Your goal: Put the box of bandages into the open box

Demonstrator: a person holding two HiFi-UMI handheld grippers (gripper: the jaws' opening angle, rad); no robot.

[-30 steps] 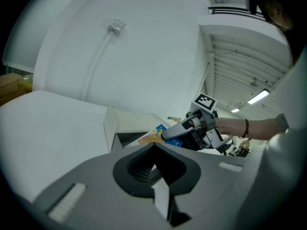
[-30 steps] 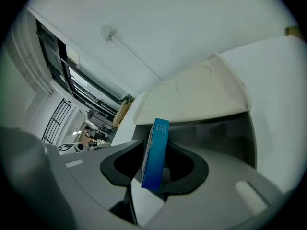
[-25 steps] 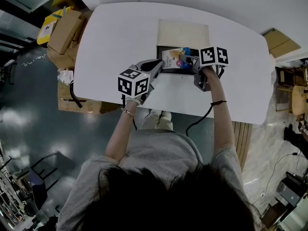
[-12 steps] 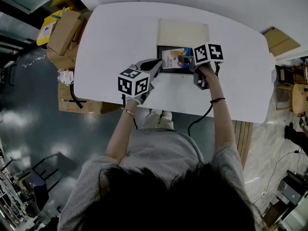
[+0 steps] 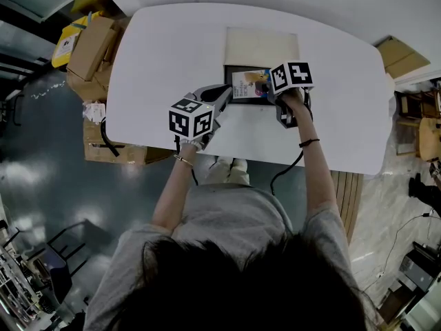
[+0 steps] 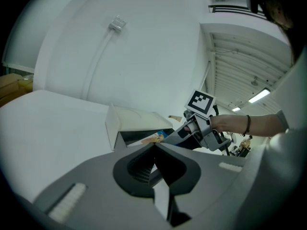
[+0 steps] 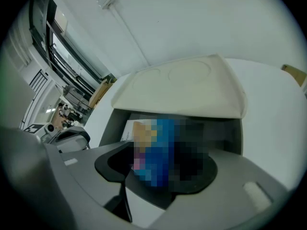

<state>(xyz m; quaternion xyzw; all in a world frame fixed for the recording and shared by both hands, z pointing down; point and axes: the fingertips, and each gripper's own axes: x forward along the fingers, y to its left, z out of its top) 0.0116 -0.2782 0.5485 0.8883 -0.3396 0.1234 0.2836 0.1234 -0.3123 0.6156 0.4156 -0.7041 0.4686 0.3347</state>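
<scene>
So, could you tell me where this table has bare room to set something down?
The table is bare left of the open box and right of it. It is crowded at the box's near side: left gripper, right gripper.

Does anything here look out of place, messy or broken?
Nothing much stands out. The box of bandages lies inside the open box, whose lid is folded back on the white table. Nothing looks spilled or damaged. The only untidy spot is the heap of cardboard boxes on the floor beside the table.
</scene>
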